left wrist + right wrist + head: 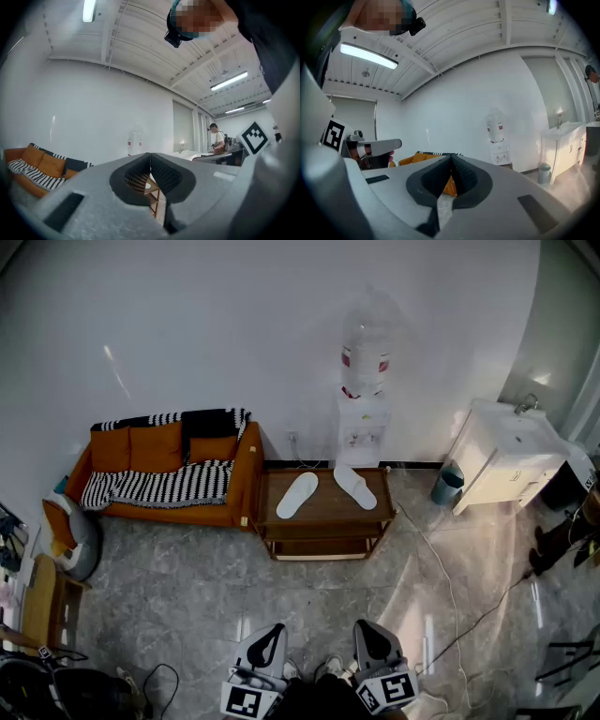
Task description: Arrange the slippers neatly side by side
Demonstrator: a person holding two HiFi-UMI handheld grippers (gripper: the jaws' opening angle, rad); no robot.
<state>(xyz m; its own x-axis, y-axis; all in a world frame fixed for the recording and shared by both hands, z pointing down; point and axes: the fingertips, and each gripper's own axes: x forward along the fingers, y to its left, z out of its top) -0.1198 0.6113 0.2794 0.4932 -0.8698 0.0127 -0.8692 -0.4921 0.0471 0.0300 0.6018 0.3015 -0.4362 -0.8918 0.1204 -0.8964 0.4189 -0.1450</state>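
Not begun: slippers [297,495] lie splayed on the counter [326,509]; left tool [270,634] and right tool [368,632] closed, empty (well apart from both).

Left gripper [271,632] and right gripper [367,628] cut off below, slippers [297,495] too small for detail

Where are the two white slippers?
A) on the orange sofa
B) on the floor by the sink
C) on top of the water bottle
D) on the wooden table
D: the left slipper and the right slipper both lie on the wooden table.
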